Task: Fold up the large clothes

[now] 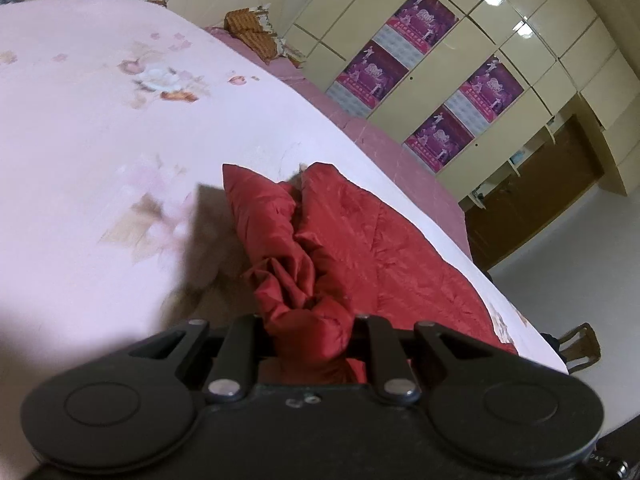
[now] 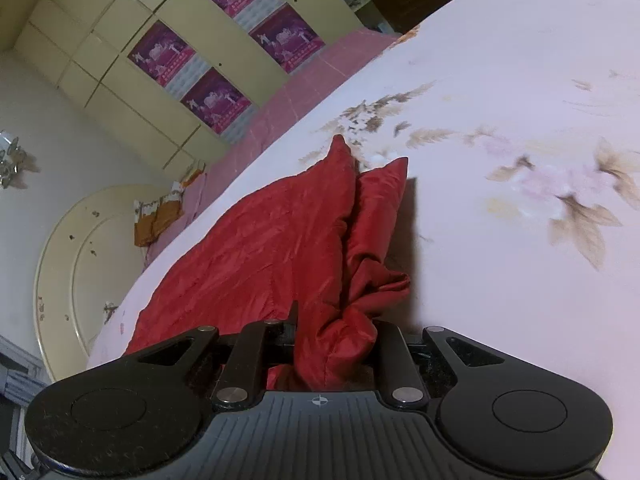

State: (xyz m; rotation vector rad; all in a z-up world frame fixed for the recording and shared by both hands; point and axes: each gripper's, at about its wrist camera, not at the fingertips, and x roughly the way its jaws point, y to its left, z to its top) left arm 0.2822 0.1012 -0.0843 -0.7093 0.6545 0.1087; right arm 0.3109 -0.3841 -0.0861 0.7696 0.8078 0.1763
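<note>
On the floral bedsheet (image 1: 100, 128), both jaws pinch bunched folds of the red garment (image 1: 344, 248), wardrobe (image 1: 500, 60) beyond.

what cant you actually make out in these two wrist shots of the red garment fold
- Left wrist view: the left gripper fingertips are buried in bunched red garment, so contact is hidden.
- Right wrist view: the right gripper is likewise wrapped in fabric; the garment's near end is cut off behind the gripper body.
- Garment type, sleeves and collar: not discernible in either view.
- Posters on the wardrobe: text too small.
- Floral bedsheet print near the left gripper: blurred.
</note>
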